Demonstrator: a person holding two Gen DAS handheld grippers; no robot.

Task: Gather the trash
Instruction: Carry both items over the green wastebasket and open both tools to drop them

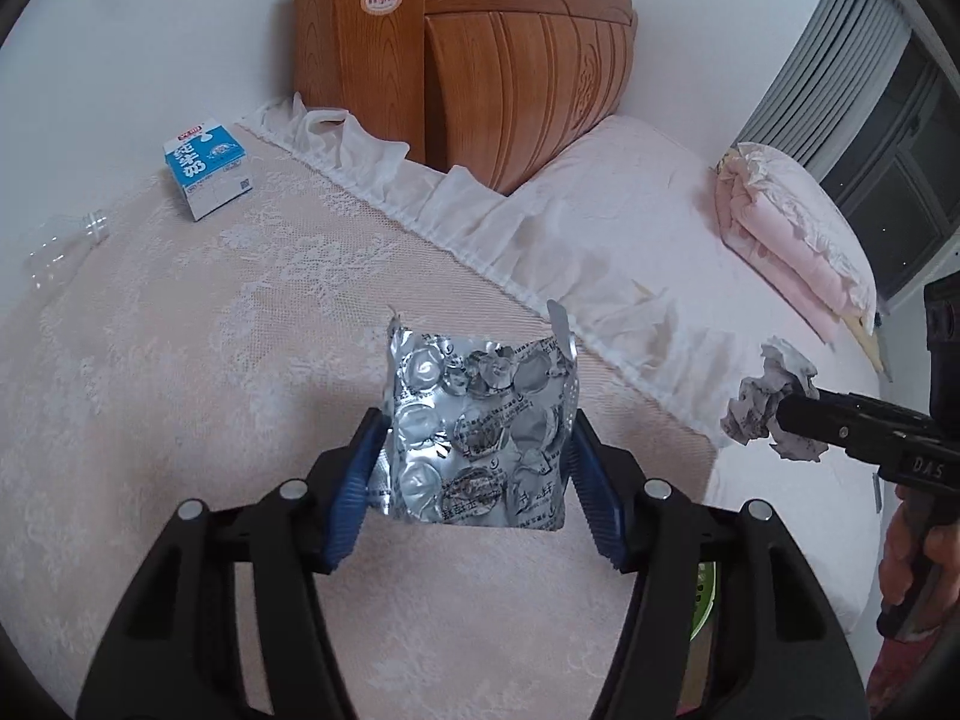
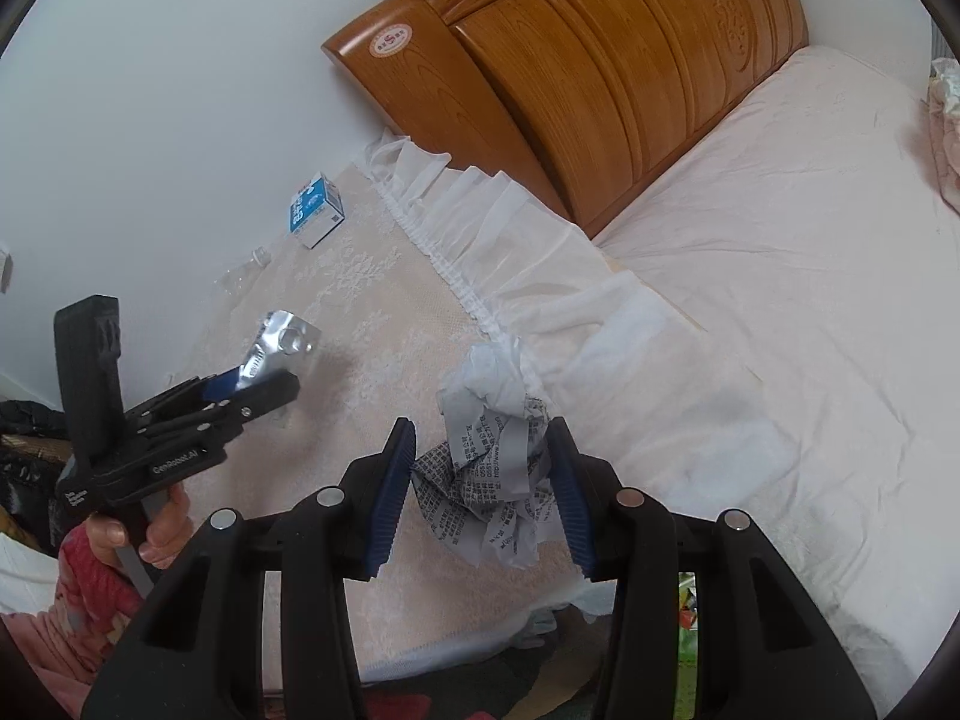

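My left gripper (image 1: 477,450) is shut on a crumpled silver foil blister pack (image 1: 480,426) and holds it above the lace-covered table; the gripper and pack also show in the right wrist view (image 2: 282,342). My right gripper (image 2: 480,468) is shut on a crumpled ball of printed paper (image 2: 492,468), seen from the left wrist view too (image 1: 768,402). A blue and white milk carton (image 1: 207,171) lies at the far side of the table by the wall. An empty clear plastic bottle (image 1: 66,246) lies to its left.
The table has a pink lace cloth (image 1: 210,360) with a white frilled edge (image 1: 480,228). A bed (image 2: 780,270) with a wooden headboard (image 2: 600,78) stands to the right, with folded pink quilts (image 1: 792,228) on it. A green bin (image 1: 705,600) shows below the table edge.
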